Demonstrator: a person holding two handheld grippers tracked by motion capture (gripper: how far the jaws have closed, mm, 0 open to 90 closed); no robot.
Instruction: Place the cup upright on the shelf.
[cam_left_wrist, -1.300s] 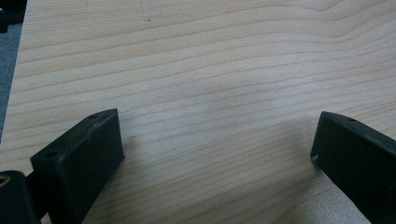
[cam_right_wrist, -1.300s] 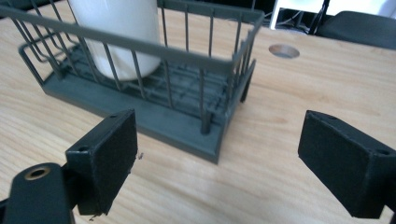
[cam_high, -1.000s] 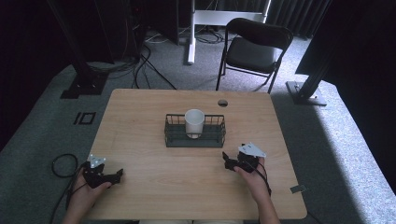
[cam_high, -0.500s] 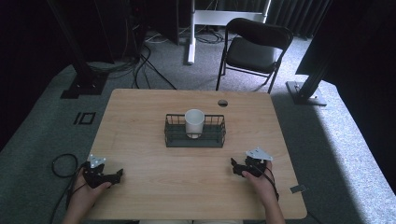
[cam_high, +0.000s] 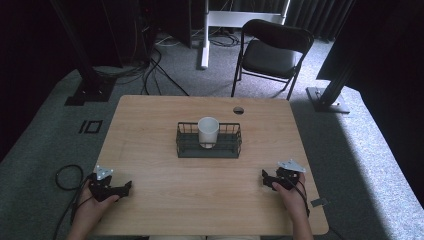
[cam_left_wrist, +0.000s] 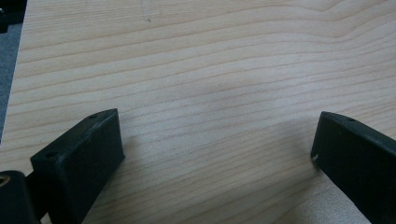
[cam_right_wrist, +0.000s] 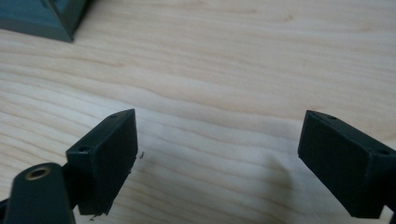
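Since a second ago: right gripper (cam_high: 268, 178) drawn back from nearer the basket toward the near right corner of the counter (cam_high: 150, 125), and sat lower and further right than half a second ago too. Left gripper (cam_high: 122, 187) unchanged near the near left corner, held by the left hand (cam_high: 92, 202). Basket and cup unmoved.

No readable brand, label or writing anywhere; too small or blurred to tell on the grippers.

Dark wire basket (cam_high: 209, 148) at the middle of the counter, white cup (cam_high: 208, 131) standing upright inside it, roughly central. Well apart from both grippers.

Left gripper view: jaws spread wide over bare wood grain, nothing between them. Right gripper view: jaws likewise wide, empty, above bare wood, with a dark corner of the basket (cam_right_wrist: 42, 18) at the upper left. Right hand (cam_high: 292, 192) wrapped round its gripper, grey three-cornered plate on top.

Small round hole (cam_high: 238, 110) in the counter near the far edge. Black folding chair (cam_high: 270, 52) beyond the counter on grey carpet; cables (cam_high: 150, 60) trailing on the floor to the far left.
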